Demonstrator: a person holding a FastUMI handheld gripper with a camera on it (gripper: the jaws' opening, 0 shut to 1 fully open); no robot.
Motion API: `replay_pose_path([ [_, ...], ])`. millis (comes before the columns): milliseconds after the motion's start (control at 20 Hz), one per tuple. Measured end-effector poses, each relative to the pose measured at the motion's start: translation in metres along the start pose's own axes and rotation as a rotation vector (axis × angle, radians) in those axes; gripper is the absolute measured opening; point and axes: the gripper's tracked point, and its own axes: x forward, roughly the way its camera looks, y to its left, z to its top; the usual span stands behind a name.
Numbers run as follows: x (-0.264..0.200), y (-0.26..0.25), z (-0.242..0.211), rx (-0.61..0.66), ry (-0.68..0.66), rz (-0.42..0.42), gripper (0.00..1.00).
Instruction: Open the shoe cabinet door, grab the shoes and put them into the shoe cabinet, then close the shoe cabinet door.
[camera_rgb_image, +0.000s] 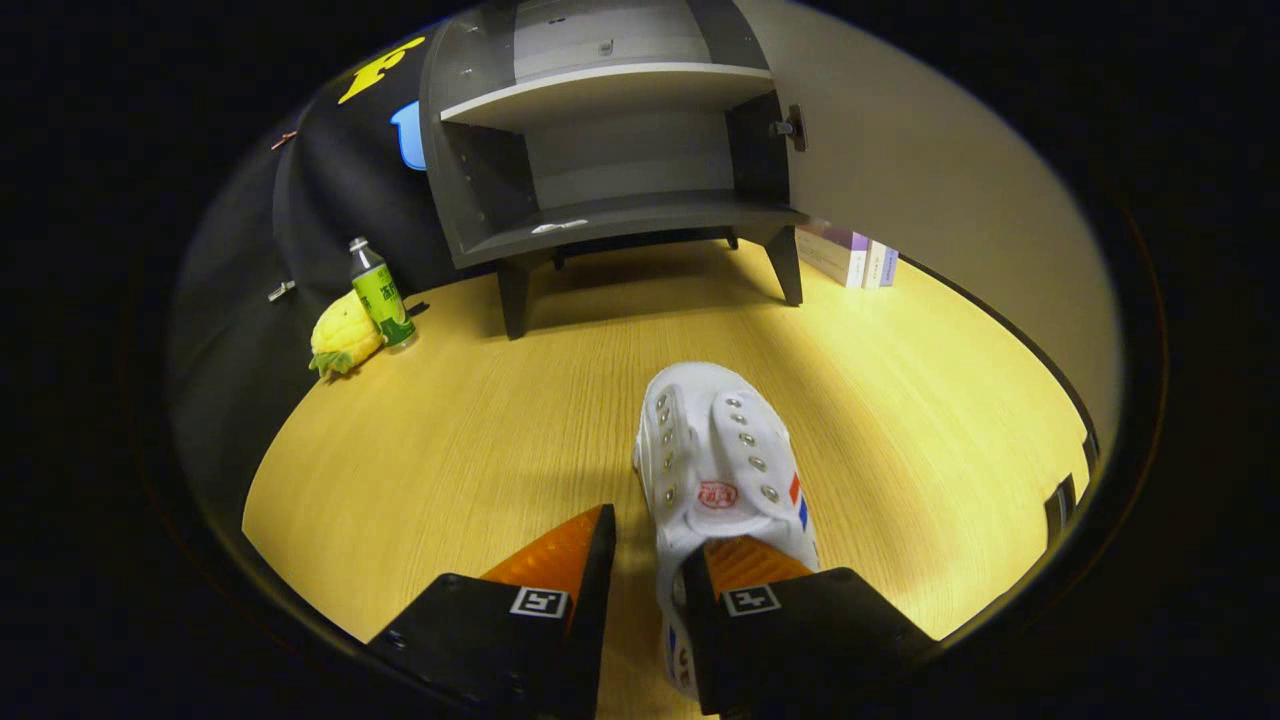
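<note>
Now, as seen along the tongs:
Tongs (645, 545): low over the worktop, fingers a little apart, a narrow gap between them; not clamped on anything.
Left finger (560, 560): clear of the shoe, over bare wood just beside the shoe's left edge.
Right finger (745, 565): lying over the heel end of the shoe, covering part of the opening; whether touching cannot be told.
Shoe (715, 450): white, with rows of metal eyelets, a red mark on the tongue and red and blue stripes on the side; flat on the worktop, toe pointing away toward the cabinet, heel end nearest the tongs, body mostly ahead of the right finger and only its left edge in line with the gap.
Shoe cabinet (610, 150): dark grey, on short legs, standing at the far side of the worktop well beyond the shoe; front open, two shelves in view.
Cabinet door (900, 150): swung open to the right, knob showing at its edge.
Worktop (450, 430): light wood grain.
Bottle (380, 292): green label, upright, left of the cabinet.
Pineapple toy (343, 335): yellow, touching the bottle's base.
Books (850, 255): stacked right of the cabinet, below the door.
</note>
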Motion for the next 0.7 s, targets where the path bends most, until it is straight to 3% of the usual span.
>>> replay_pose_path([
  [200, 0.018, -0.009, 0.007, -0.015, -0.091, -0.057, 0.41],
  [250, 0.018, -0.005, 0.009, -0.014, -0.1, -0.035, 0.23],
  [300, 0.02, -0.006, 0.004, -0.015, -0.071, -0.036, 0.22],
  [350, 0.013, -0.006, 0.009, -0.009, -0.065, -0.033, 0.08],
  [450, 0.017, -0.004, 0.02, -0.008, -0.058, -0.028, 0.06],
  [700, -0.029, 0.007, 0.073, -0.018, -0.086, 0.019, 0.05],
])
